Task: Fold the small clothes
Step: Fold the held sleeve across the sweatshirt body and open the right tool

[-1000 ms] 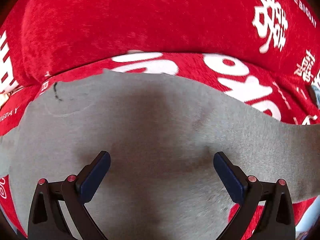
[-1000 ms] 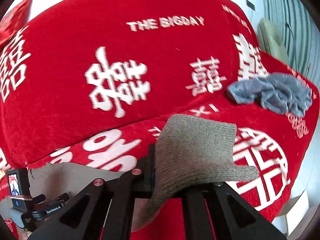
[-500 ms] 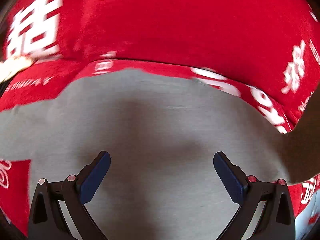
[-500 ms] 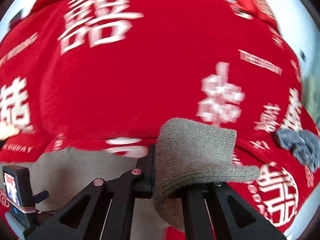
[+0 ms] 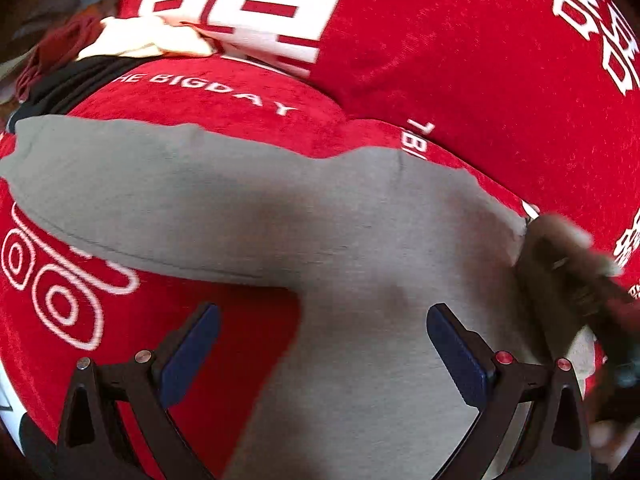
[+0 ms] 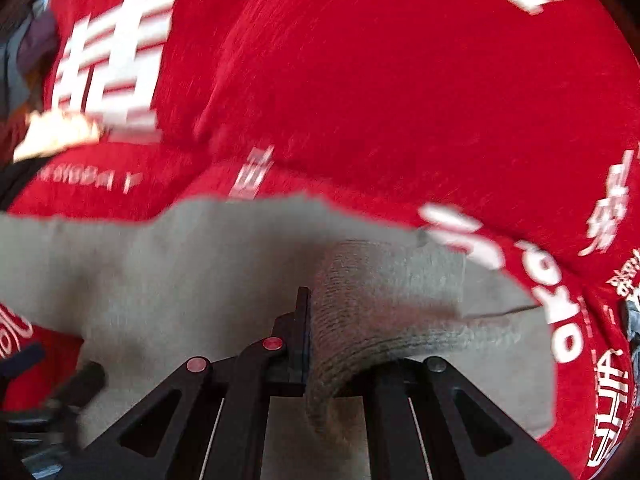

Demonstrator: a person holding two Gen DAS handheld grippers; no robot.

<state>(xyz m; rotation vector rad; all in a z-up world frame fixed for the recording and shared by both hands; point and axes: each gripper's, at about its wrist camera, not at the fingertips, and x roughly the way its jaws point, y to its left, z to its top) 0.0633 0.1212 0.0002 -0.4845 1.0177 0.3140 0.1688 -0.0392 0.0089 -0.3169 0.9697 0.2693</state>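
Observation:
A grey knit garment point(image 5: 248, 216) lies spread on a red sofa cover with white lettering point(image 5: 460, 92); one sleeve reaches out to the left. My left gripper point(image 5: 324, 344) is open and empty, held low over the garment's body. My right gripper point(image 6: 320, 344) is shut on the ribbed cuff point(image 6: 380, 308) of the garment's other sleeve and holds it over the grey body point(image 6: 180, 276). The right gripper also shows, blurred, at the right edge of the left wrist view point(image 5: 576, 280).
A pile of other clothes, cream point(image 5: 148, 40), black and dark red, lies at the far left of the sofa. The red back cushion point(image 6: 400, 80) rises behind the garment. A bluish-grey cloth point(image 6: 632, 320) shows at the right edge.
My right gripper has carried the cuff leftward and down, from over the bare red cover to over the garment's body. My left gripper has swung left, bringing the left sleeve and the clothes pile into view.

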